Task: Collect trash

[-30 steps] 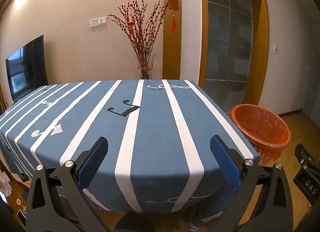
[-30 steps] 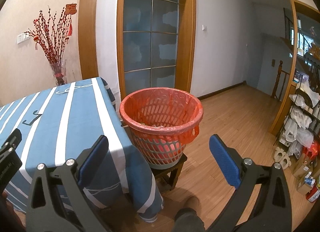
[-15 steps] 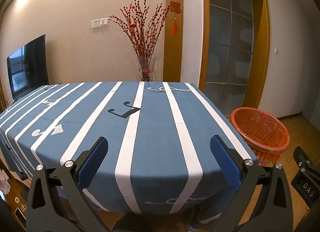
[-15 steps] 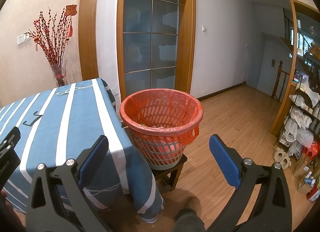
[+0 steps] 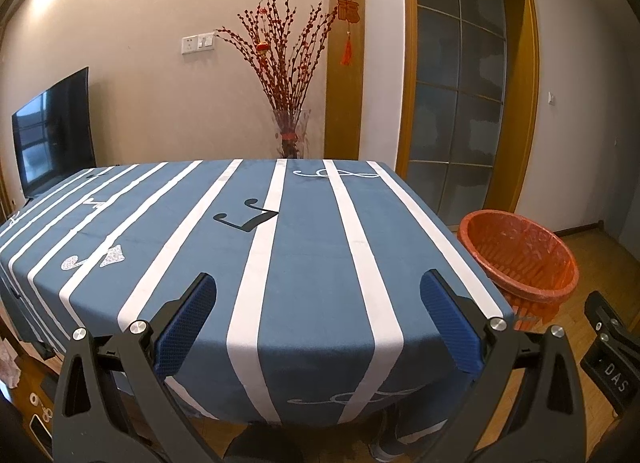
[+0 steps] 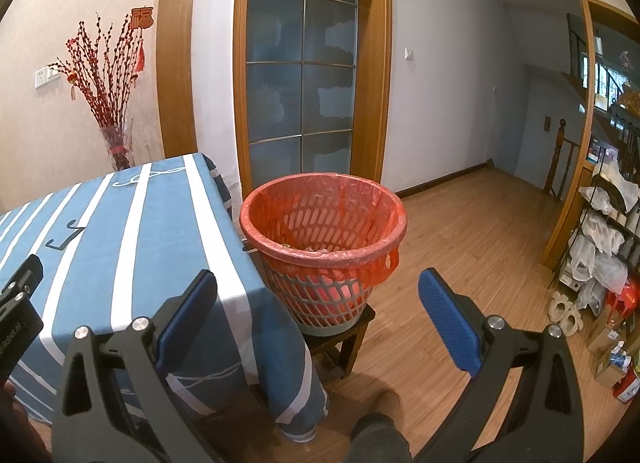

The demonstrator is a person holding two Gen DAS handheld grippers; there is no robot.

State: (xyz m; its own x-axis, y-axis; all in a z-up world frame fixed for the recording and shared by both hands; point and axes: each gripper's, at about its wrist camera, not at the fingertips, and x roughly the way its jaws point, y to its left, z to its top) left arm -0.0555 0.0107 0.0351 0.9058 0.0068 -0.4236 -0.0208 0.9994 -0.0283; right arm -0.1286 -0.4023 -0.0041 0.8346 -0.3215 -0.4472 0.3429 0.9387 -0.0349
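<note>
The left tool (image 5: pixel 318 317) and right tool (image 6: pixel 318 317) have black frames, silver screws and blue textured pads.

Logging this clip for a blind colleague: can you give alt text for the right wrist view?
An open, empty right claw points at an orange-lined trash basket standing on a small wooden stool beside a table in a blue-and-white striped cloth. Behind are a glass-paned door and a wood floor.

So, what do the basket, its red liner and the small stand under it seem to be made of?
The grey slotted waste basket looks like moulded plastic, matt, with regular cut-out slots. The thin red liner bag seems to be plastic film: glossy, wrinkled, translucent, folded over the rim. The dark brown low stool under it is probably wood, judging by its colour and square legs.
</note>
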